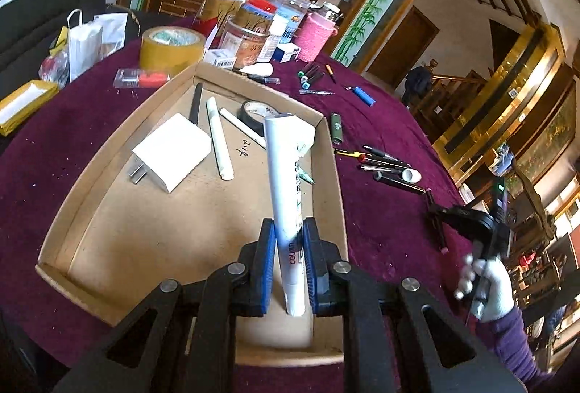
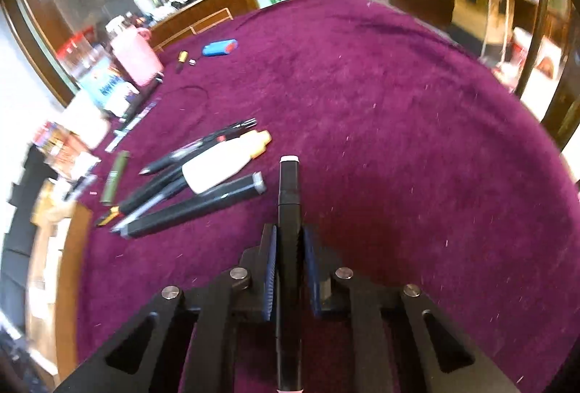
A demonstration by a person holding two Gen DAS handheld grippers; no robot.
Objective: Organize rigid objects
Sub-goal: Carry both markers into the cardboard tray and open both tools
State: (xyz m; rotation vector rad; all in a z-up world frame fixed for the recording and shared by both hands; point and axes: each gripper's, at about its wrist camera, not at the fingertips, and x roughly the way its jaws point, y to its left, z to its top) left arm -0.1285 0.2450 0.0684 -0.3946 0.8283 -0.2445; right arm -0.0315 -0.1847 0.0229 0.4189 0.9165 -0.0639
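Observation:
My left gripper (image 1: 289,230) is shut on a white tube (image 1: 284,182), held over the right side of a shallow cardboard box (image 1: 87,172). In the box lie a white charger plug (image 1: 174,152), two white sticks (image 1: 219,139), a black stick and a roll of black tape (image 1: 253,112). My right gripper (image 2: 289,233) is shut on a black marker (image 2: 289,204) with a pale tip, held over the purple tablecloth (image 2: 398,139). In the left wrist view, the right gripper (image 1: 440,215) is at the right, in a white-gloved hand (image 1: 489,288).
Loose pens (image 2: 188,201), a white bottle with an orange cap (image 2: 224,162), a green stick (image 2: 115,175) and a blue lighter (image 2: 219,48) lie on the cloth. Tape roll (image 1: 170,46), jars, a pink holder (image 1: 314,37) and bags crowd the far side.

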